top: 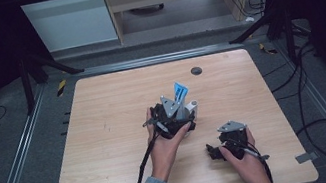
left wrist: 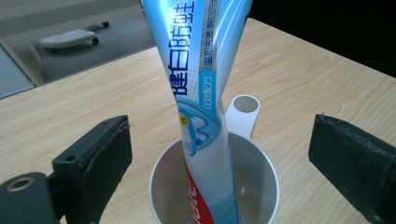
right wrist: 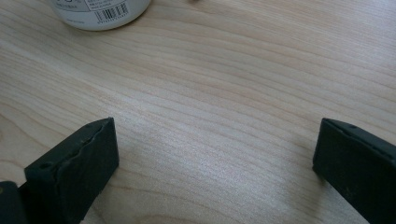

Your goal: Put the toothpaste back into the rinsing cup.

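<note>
A blue and white toothpaste tube (left wrist: 201, 93) stands tilted in a white cup (left wrist: 161, 179) with a looped handle (left wrist: 243, 112). My left gripper (left wrist: 226, 144) is open, its two black jaws standing wide on either side of the cup and touching neither cup nor tube. In the high view the tube (top: 180, 91) sticks up from the cup (top: 192, 111) just beyond my left gripper (top: 180, 114) at the table's middle. My right gripper (top: 214, 151) rests low near the front right, open; between its jaws (right wrist: 215, 154) is bare wood.
The wooden table (top: 107, 132) has a round grey grommet (top: 196, 71) near its far edge. The cup's white base with a barcode label (right wrist: 100, 11) lies ahead of the right gripper. Black cables trail from both grippers toward the front edge.
</note>
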